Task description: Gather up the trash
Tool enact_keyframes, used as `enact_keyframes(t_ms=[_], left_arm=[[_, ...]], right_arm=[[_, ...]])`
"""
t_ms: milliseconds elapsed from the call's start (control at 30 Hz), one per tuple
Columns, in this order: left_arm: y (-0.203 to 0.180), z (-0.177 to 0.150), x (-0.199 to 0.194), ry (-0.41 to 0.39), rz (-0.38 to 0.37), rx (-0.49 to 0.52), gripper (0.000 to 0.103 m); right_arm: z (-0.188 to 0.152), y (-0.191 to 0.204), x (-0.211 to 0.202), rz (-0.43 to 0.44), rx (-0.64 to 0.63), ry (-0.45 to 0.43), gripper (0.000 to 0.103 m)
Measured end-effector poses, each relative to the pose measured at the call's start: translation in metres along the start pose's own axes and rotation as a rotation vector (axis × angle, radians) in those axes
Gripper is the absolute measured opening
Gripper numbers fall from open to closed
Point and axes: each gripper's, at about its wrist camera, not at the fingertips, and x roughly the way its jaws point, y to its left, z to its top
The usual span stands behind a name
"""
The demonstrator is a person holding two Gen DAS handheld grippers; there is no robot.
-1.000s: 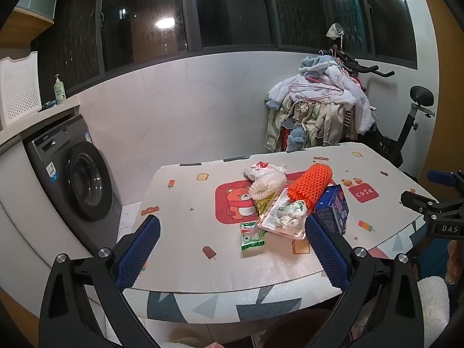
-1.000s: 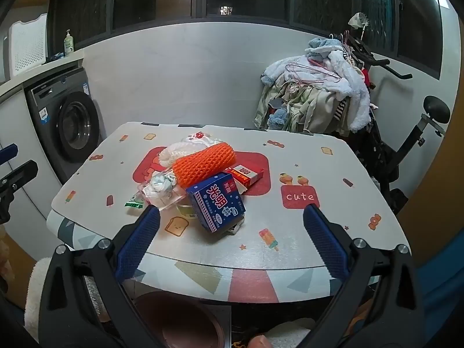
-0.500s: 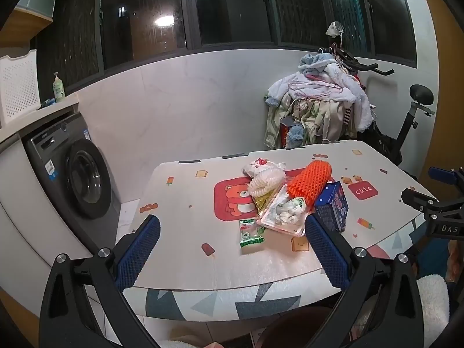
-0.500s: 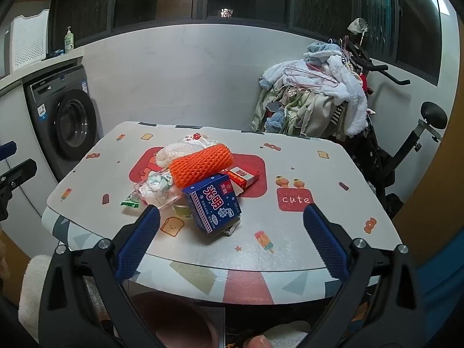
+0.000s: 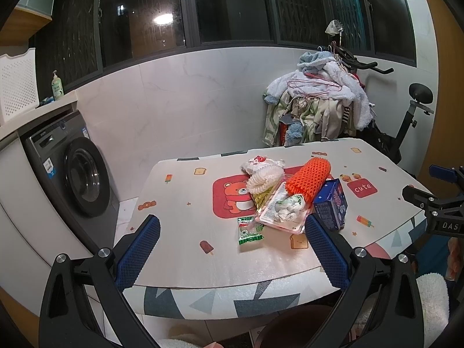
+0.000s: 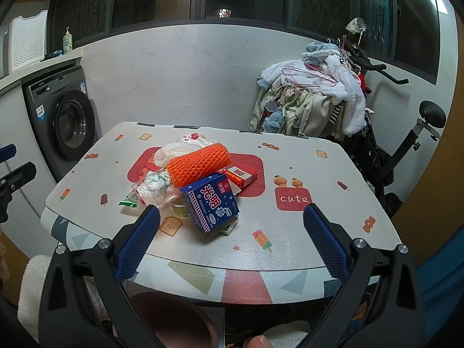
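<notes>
A heap of trash lies mid-table: an orange foam net [image 5: 308, 177] [image 6: 199, 163], a blue carton [image 5: 331, 205] [image 6: 211, 202], a white foam net [image 5: 265, 178], a clear tray holding a crumpled tissue [image 5: 287, 206] [image 6: 153, 184], a green wrapper [image 5: 248, 231] [image 6: 128, 200] and a red-and-white packet [image 6: 242, 175]. My left gripper [image 5: 232, 245] hangs open before the table's near edge, nothing between its fingers. My right gripper [image 6: 230, 239] is open too, just short of the blue carton. A brown bin [image 6: 177, 322] stands under the table edge.
The table [image 5: 185, 203] wears a cartoon-print cloth. A washing machine [image 5: 76, 171] stands to the left, a pile of clothes [image 5: 316, 107] on an exercise bike [image 5: 406, 133] at the back right. A white fleece sleeve [image 5: 432, 304] shows low on the right.
Both grippers have drawn back a little from the table, so the trash heap looks slightly smaller and farther. Both stay open and nothing on the table has moved.
</notes>
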Motion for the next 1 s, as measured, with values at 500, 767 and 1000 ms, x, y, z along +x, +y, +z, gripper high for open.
enact_keyframes(t_ms=[500,767,1000], left_arm=[[-0.0016,-0.0024,-0.0015,0.005,-0.002,0.001,0.098],[-0.0008,-0.0030,-0.0011,0.007,-0.004,0.000,0.098],[-0.0008,-0.0032,-0.0010,0.008,-0.005,-0.001,0.098]], right_arm=[[-0.0005,-0.0002,0.0000,0.001,0.000,-0.001,0.097],[-0.0008,0.0000,-0.0001,-0.001,0.000,-0.002,0.097],[-0.0010,0.0001,0.0002,0.000,0.000,-0.002,0.097]])
